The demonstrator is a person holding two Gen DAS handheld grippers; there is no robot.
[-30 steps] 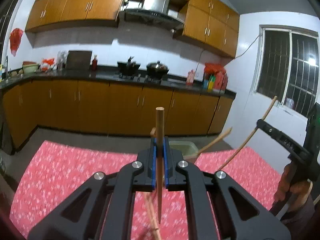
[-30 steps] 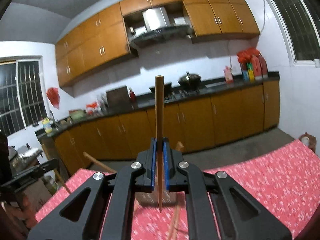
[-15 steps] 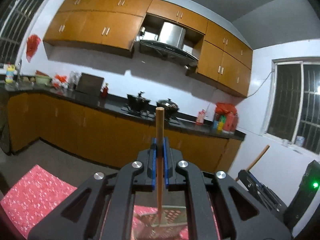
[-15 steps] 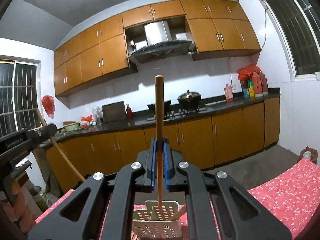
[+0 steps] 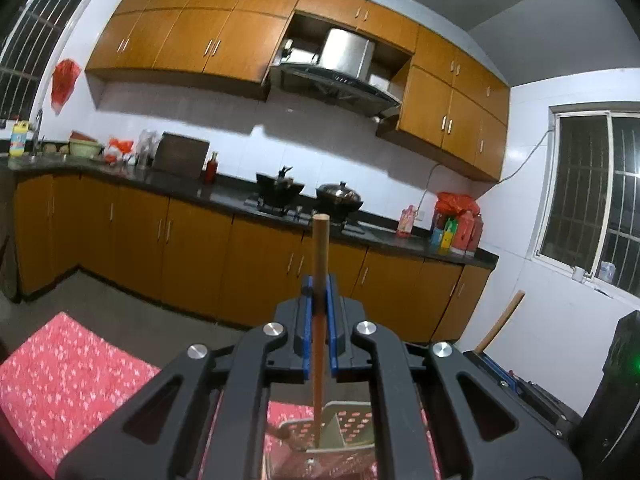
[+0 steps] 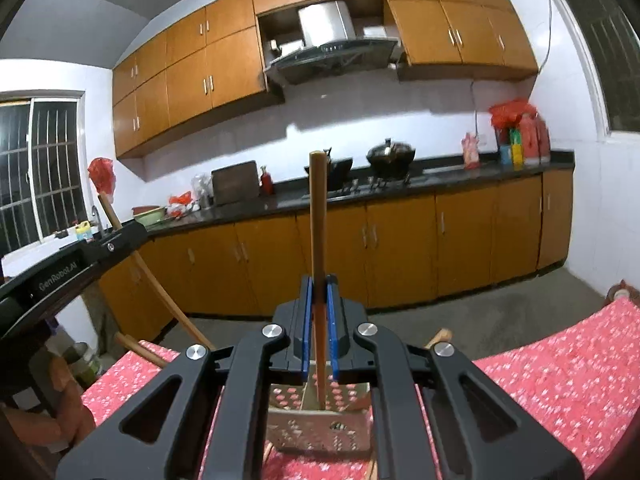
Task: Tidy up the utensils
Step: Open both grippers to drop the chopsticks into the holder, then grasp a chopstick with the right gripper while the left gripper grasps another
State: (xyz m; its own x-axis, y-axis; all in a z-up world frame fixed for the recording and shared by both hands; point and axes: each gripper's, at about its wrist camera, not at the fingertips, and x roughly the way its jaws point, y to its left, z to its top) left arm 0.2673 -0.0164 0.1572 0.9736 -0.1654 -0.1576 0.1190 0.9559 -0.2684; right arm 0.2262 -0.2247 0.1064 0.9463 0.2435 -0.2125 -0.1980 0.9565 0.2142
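Red floral tablecloth [image 5: 72,380] (orange cabinets [image 5: 200,236])

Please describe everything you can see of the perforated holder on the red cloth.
The holder is a pale, boxy plastic basket with round holes in its walls and an inner divider. It stands upright on the red cloth, just below both grippers. The chopstick in the right gripper points down into it; whether the tip touches it is unclear.

My left gripper [image 5: 319,320] and right gripper [image 6: 319,320] are matt black plastic with triangular cut-outs in the linkage arms behind the fingers. Round silver screws sit at the pivots. Blue pads [image 6: 306,328] line the fingertips. White "GenRobot.AI" lettering runs along one side.
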